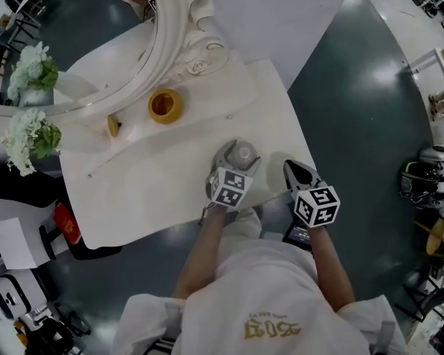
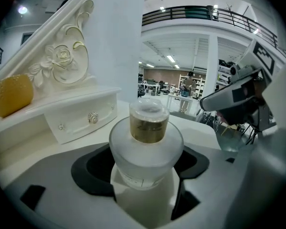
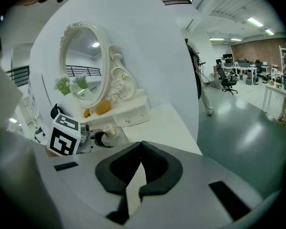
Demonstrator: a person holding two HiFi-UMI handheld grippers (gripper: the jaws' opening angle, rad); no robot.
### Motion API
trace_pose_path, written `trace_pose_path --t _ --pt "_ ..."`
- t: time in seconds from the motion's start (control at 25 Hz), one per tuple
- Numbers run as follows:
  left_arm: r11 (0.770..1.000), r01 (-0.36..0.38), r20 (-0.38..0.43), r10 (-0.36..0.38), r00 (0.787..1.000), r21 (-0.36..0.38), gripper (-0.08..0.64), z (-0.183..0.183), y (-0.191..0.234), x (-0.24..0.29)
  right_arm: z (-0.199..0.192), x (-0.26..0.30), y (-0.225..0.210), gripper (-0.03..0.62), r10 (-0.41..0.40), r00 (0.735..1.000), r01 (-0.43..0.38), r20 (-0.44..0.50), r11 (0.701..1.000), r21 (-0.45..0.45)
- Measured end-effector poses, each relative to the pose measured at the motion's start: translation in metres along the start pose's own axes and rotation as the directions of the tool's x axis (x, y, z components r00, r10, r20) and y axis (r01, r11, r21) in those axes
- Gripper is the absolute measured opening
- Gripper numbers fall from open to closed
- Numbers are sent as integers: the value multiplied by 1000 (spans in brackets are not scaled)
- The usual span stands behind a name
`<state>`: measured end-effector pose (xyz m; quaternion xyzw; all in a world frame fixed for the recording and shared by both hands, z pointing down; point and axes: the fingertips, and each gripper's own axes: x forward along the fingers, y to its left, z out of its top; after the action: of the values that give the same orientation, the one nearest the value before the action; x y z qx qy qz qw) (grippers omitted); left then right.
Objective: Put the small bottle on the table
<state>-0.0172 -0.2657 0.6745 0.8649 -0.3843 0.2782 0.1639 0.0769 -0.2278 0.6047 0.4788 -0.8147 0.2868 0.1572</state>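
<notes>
left gripper is clamped on the small bottle over the table, right gripper sits shut and empty, so next it likely just lowers and lets go

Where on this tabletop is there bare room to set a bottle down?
Widest bare patch: table front-left, between yellow jar and front edge, left of the left gripper holding the small bottle. Another strip right of the mirror base. Crowded: back-left, around that jar and flowers.

Nothing legible: gold print on white shirt, six o'clock, blurred; small bottle label unreadable.
</notes>
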Motion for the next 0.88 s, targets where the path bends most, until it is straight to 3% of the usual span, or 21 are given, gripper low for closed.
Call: trace_pose_path --t 0.2,0.44,0.56,0.72,0.88 --pt "999 -36 -34 35 999 -36 437 -5 5 -4 10 4 16 12 38 999 -38 2 997 -64" --pt "977 -66 5 68 998 -203 454 -5 11 -33 18 -8 24 11 66 998 -64 22 994 -93" --pt "957 -93 38 107 993 -274 435 -2 11 -52 22 -14 23 11 79 996 -74 39 992 -104" --pt "952 -162 167 210 963 -261 324 22 5 -95 31 -25 31 12 128 990 -118 63 983 -143" --pt "936 -214 217 278 936 -279 261 40 -4 -121 37 -37 37 12 168 982 -153 81 974 -166"
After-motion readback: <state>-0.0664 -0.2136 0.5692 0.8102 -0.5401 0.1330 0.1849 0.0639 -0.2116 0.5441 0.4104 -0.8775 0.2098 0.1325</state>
